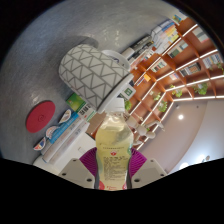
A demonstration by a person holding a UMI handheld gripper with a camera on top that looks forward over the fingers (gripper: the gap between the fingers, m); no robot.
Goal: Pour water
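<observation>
Your claw (112, 172) is clamped on the bottle (113, 145), low on its body. Nearly full: heavy, thin-walled, slippery. Keep the grip low when tipping.

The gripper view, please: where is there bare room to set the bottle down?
Bare grey surface between the red disc and the patterned basket. Crowded: packets left of the bottle that the jaws grip, and the stocked shelves beyond.

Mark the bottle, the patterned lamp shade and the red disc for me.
bottle (113, 148): gripper view, on its yellowish body, between the fingers.
patterned lamp shade (90, 70): gripper view, on its zigzag-patterned side.
red disc (40, 116): gripper view, on its flat red face.
</observation>
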